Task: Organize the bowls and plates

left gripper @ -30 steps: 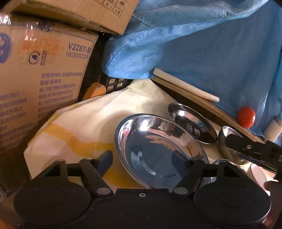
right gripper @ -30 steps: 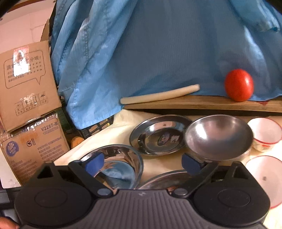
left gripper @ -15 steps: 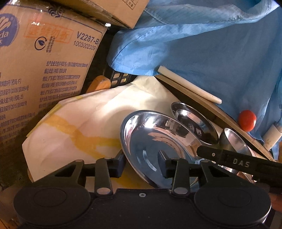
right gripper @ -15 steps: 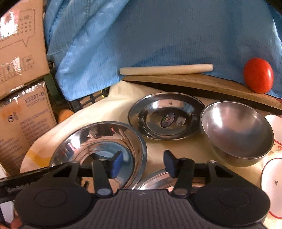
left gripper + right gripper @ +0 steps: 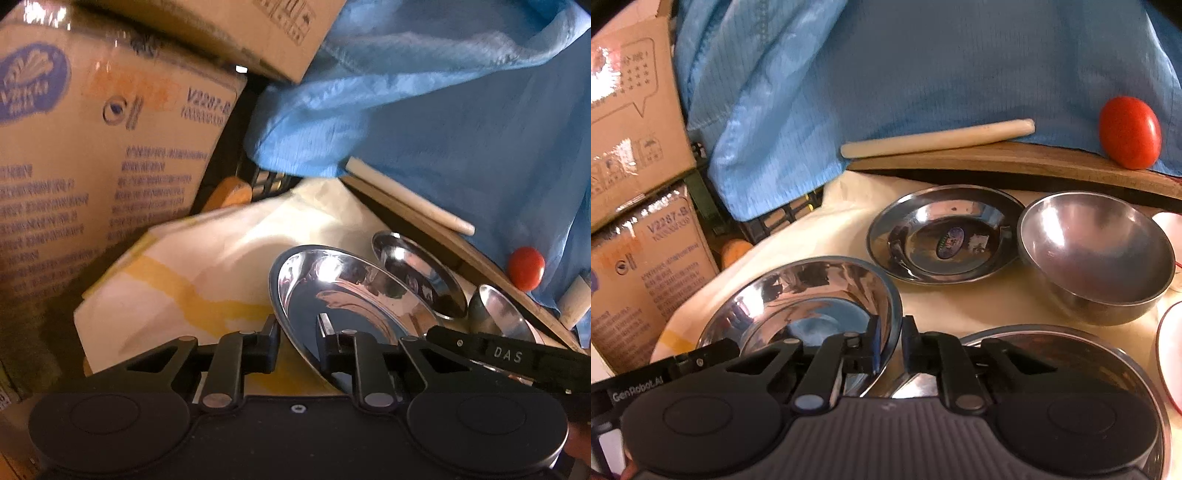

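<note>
Both grippers grasp one shiny steel bowl [image 5: 798, 306] at the cloth's [image 5: 221, 266] near left corner. The left gripper [image 5: 297, 341] has just been closing, and its jaws straddle the bowl's near rim, one finger inside and one outside. The right gripper [image 5: 889, 343] has also just been closing; it is clenched on the rim's right side.

To lift well, the two hands should probably rise together and keep the bowl level, since thin polished rims slip easily.

Only the right view shows a steel plate [image 5: 945, 236] and a dull bowl [image 5: 1097, 254] whole, a flat plate [image 5: 1052, 350] under the gripper, and a tomato [image 5: 1130, 133] on a board [image 5: 1015, 158]. Only the left view shows the cloth's yellow stripe and the boxes [image 5: 92, 166] beyond the cloth's left edge.
</note>
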A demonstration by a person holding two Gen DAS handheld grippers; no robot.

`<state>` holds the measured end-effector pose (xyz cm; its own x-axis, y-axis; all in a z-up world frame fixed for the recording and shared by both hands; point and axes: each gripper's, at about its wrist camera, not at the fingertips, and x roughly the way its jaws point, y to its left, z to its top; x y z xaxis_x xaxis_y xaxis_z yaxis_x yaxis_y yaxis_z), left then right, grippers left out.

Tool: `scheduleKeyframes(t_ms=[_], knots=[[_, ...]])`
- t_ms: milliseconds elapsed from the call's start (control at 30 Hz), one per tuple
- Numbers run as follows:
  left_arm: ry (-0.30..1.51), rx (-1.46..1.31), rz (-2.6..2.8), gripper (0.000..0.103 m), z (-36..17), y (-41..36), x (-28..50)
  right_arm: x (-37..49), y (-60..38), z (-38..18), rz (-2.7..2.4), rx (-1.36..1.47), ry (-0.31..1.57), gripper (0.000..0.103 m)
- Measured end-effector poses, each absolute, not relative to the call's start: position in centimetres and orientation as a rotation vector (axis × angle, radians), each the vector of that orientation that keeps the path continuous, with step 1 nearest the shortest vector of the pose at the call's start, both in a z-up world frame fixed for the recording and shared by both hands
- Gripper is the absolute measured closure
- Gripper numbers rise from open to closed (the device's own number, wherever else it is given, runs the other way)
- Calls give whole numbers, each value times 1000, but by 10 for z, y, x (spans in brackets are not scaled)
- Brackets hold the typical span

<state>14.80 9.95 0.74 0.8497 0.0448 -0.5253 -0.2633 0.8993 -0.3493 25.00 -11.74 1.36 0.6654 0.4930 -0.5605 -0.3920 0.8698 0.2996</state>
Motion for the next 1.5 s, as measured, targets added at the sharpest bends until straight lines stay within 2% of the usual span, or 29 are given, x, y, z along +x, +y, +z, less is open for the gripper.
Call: scheduleKeyframes(t_ms=[467, 867, 1500], knots=[[471, -348, 34, 82, 28, 56, 149, 218, -173, 41, 397, 229, 551, 90], [531, -299, -96, 81, 15, 12, 149, 177, -223, 28, 256, 258, 558, 88], [578, -160, -130, 81, 3, -21, 142, 143, -237, 14, 175, 234, 590, 86]])
